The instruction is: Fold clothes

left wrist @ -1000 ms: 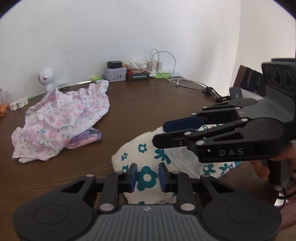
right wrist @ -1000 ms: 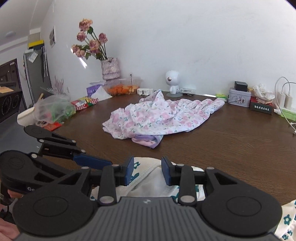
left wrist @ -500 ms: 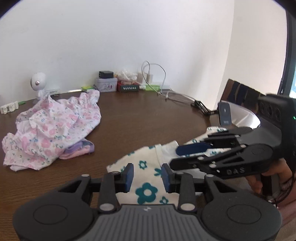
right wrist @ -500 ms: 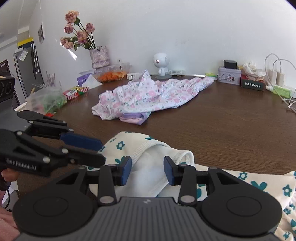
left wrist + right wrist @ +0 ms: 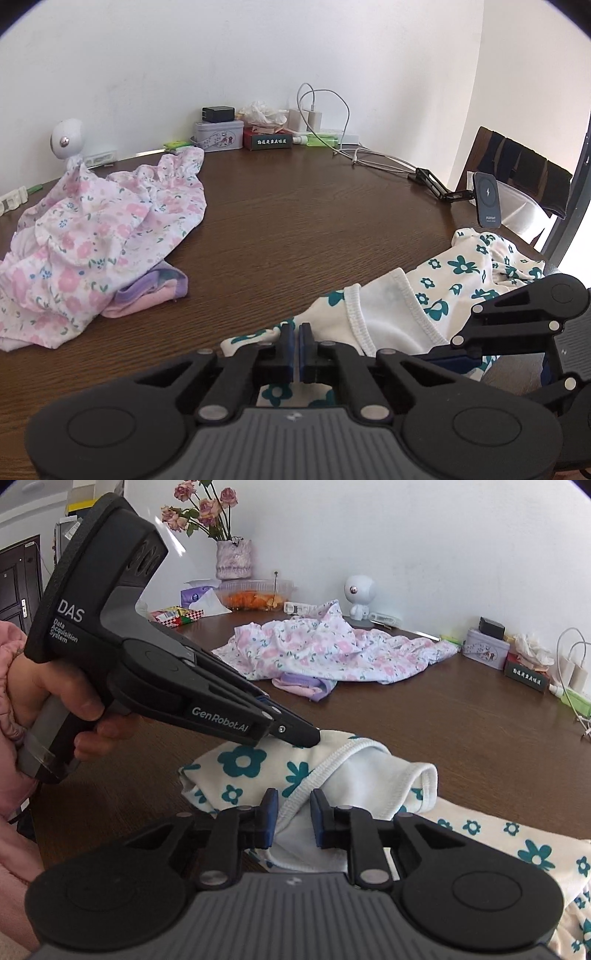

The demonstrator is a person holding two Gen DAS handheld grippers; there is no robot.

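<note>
left gripper (image 5: pixel 297 345): clenched on teal-flowered garment (image 5: pixel 391 306) edge | right gripper (image 5: pixel 293 821): closing, ribbed waistband between pads, not pressed | garment: on table (image 5: pixel 295 221), near edge | pink clothes (image 5: pixel 96 236): apart

Floral garment (image 5: pixel 436 295) near table (image 5: pixel 295 221) edge; crumpled garment (image 5: pixel 99 236) behind-left

I count two garments on the table (image 5: pixel 295 221): one teal-flowered garment (image 5: pixel 258 764), one pink floral garment (image 5: pixel 92 236). Two grippers: left gripper (image 5: pixel 297 345), right gripper (image 5: pixel 293 818).
</note>
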